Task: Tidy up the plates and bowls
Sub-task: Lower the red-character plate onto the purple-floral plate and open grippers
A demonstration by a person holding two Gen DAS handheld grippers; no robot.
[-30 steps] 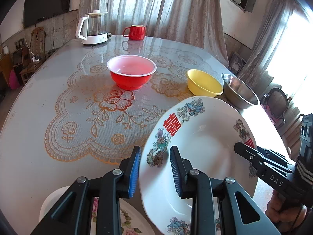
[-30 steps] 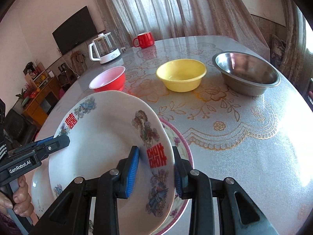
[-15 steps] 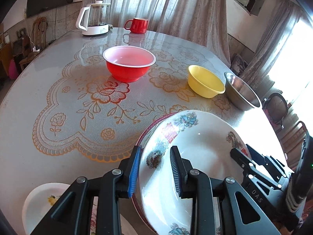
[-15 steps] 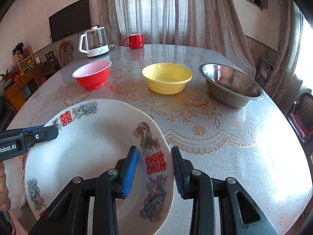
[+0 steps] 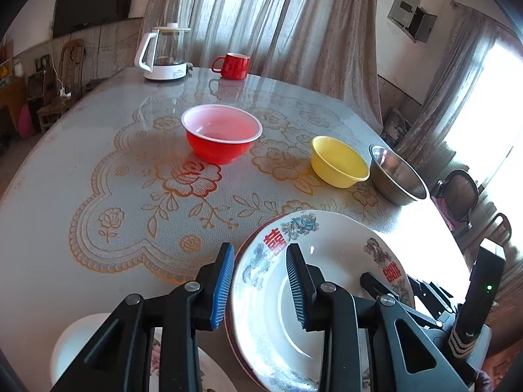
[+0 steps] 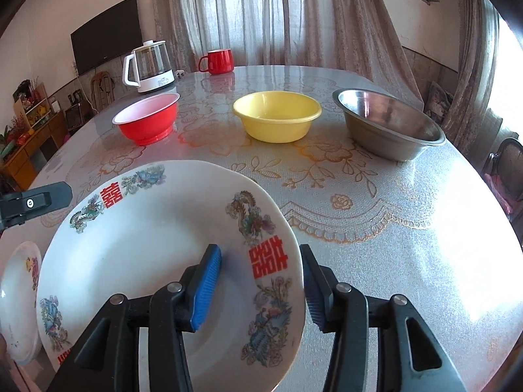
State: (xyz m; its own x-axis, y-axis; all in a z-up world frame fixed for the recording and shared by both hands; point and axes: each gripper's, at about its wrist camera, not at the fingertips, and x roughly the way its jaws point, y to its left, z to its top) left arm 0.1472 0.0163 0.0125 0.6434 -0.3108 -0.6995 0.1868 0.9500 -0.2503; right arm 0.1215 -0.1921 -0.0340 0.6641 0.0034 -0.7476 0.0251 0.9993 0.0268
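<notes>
Plate [image 6: 157,254] lowered from tilt, now flat atop red-rimmed plate [image 5: 251,238] near table [image 5: 98,228] edge, stacking step. Right gripper [image 6: 261,281] jaws opening, clear of rim; left gripper [image 5: 260,281] opening, rim between, releasing.

Open cloth ahead — red bowl [image 5: 221,137], yellow bowl [image 5: 338,161] block beyond.

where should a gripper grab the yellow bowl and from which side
Take the yellow bowl by its rolled rim, one finger inside and one outside the wall, coming from above on the near side. It stands upright and open-mouthed, and its body looks too wide to span. The near rim faces the grippers with bare table before it; the red bowl and steel bowl flank it.
</notes>
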